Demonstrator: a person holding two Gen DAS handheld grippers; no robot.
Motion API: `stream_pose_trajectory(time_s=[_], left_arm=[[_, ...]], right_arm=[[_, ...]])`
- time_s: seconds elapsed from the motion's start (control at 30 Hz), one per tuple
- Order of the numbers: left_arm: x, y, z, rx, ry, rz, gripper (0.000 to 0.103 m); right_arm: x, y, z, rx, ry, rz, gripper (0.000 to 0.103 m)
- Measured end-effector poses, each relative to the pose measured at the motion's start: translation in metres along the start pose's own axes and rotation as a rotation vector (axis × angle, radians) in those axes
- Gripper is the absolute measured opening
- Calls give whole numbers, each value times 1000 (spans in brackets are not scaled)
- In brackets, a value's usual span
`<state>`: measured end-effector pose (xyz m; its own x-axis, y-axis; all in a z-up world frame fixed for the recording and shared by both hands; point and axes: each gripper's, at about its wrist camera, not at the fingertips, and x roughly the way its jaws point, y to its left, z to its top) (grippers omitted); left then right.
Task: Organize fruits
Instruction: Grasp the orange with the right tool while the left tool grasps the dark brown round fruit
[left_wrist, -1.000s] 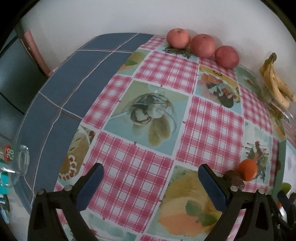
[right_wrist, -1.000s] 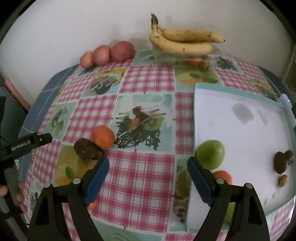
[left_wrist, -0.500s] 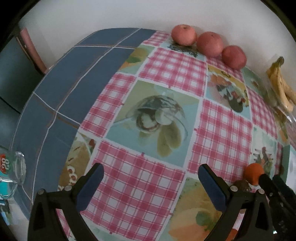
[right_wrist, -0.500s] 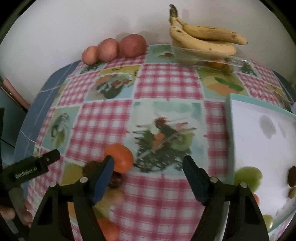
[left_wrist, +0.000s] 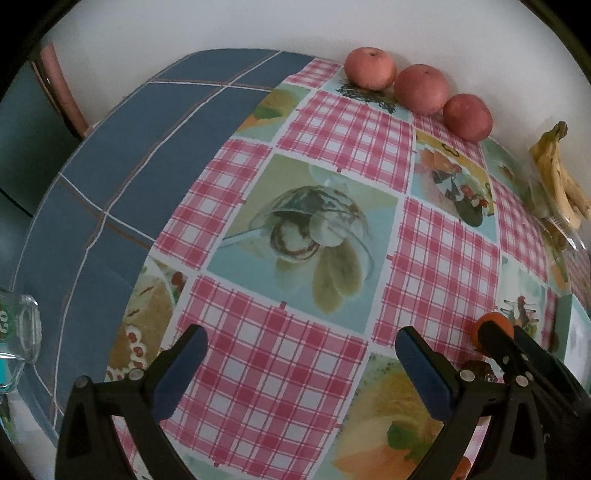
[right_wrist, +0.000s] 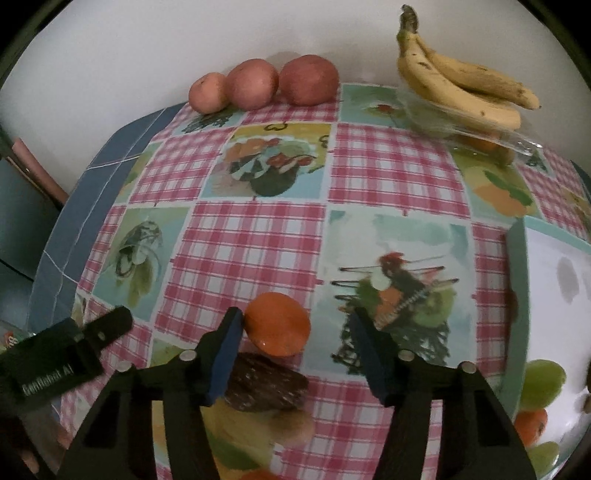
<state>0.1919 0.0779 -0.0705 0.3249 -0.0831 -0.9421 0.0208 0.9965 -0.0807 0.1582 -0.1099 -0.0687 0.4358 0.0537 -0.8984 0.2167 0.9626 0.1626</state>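
I am on the picking-up step. My right gripper (right_wrist: 295, 347) is closing around the orange fruit (right_wrist: 277, 324), which sits between its jaws; one pad touches it, the other is apart. A dark fruit (right_wrist: 266, 384) lies just below. Next I should squeeze gently, then lift. My left gripper (left_wrist: 299, 365) is wide open, holding nothing.

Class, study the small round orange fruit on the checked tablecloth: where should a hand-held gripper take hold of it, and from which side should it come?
Grip the small round orange fruit across its widest middle, coming down from above. Being round, it offers no better hold than opposite sides. The dark brown wrinkled fruit touches its near side, so the pads should go left and right. The right hand-held gripper is closing that way; its left pad looks about touching, the right one is not.
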Motion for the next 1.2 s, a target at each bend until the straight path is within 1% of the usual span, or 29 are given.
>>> stream_pose_trajectory(time_s=[0.07,0.2,0.23,0.43,0.5,0.7,0.83,1.0,1.07,1.1,1.13,1.2], left_arm=[[0,1,0,-4,-1,2,103],[2,2,1,-11,2,3,103],[2,3,1,-12,3,3,103],[1,0,0,-6,12,-18,103],[-1,-5,0,-3,15,-43,103],[-6,-25,-2,33,24,-98,103],[-10,-36,-5,33,25,-147,103],[-10,-56,-11,73,25,-158,102],[-7,-61,-13,83,38,-187,101],[-5,-63,-14,89,49,-208,98],[-4,-65,-15,94,59,-227,92],[0,-73,-19,104,87,-259,85]], right_arm=[[4,1,1,13,5,21,48],[9,2,0,30,17,65,40],[8,2,0,29,15,63,39],[3,-11,-3,41,10,25,39],[-1,-19,-7,31,10,-6,39],[-13,-48,-24,68,5,-20,39],[-22,-61,-36,75,9,-76,39],[-33,-76,-50,109,4,-68,39],[-37,-77,-53,109,0,-74,39],[-40,-77,-55,105,-1,-80,39],[-42,-78,-58,106,5,-81,39],[-45,-84,-64,135,12,-62,39]])
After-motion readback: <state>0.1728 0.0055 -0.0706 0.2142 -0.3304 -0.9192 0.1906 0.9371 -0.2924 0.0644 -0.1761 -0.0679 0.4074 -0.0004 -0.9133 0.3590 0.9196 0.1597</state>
